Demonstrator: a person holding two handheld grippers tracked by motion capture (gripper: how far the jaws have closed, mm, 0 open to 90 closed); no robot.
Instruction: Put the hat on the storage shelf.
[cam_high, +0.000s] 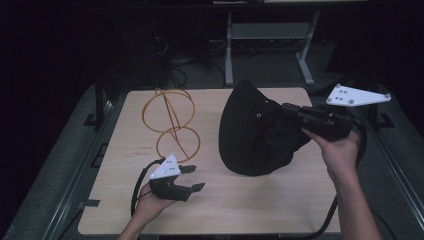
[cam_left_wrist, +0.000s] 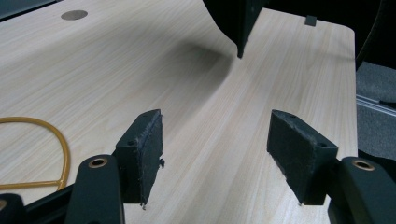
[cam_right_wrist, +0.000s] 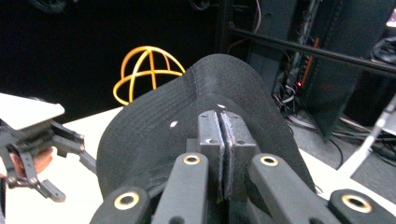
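On the right side of the wooden table (cam_high: 125, 200) sits one black cap (cam_high: 252, 132). One right gripper (cam_right_wrist: 220, 140) is clenched on the cap's right edge, with its jaws squeezed together. One left gripper (cam_high: 192, 177) is near the front left, jaws wide apart, holding nothing. One orange wire frame (cam_high: 170, 120) stands at the far left, between the left gripper and the table's far edge, well apart from the cap.

A black cap (cam_high: 255, 131) sits mid-table (cam_high: 280, 200), the right gripper (cam_high: 292, 111) clamped on its right side. Left of the cap stands an orange wire frame (cam_high: 170, 122); the left gripper (cam_high: 196, 177), jaws apart, hovers left of the cap's near edge.
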